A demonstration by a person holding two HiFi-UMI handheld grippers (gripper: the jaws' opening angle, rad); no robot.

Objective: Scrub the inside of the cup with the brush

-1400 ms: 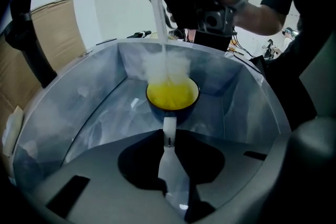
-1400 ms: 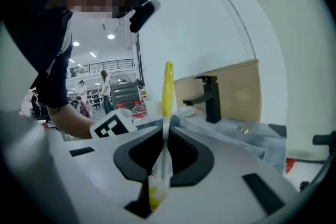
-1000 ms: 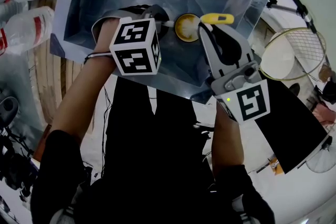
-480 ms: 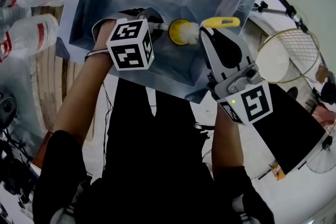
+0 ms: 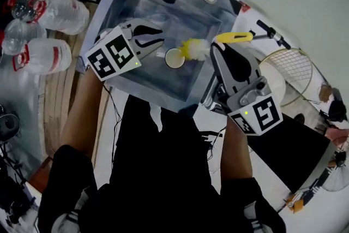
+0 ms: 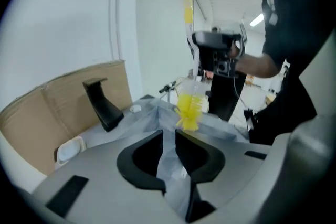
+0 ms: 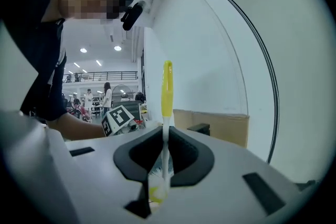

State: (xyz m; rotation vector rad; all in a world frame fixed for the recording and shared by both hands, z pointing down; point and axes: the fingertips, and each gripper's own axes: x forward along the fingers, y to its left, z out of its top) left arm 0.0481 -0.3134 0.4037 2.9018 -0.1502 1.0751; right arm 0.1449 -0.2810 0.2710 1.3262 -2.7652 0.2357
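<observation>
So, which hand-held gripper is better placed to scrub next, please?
The right hand-held gripper: it clamps the brush, bristles beside the cup that the left hand-held gripper, jaws just eased wider, holds.

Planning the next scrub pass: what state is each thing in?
Left gripper: holds cup; jaws have just been opening slightly, cup between them.
Right gripper: shut on brush stem.
Cup: mouth up, brush out of it.
Brush: bristles beside cup's rim.
</observation>
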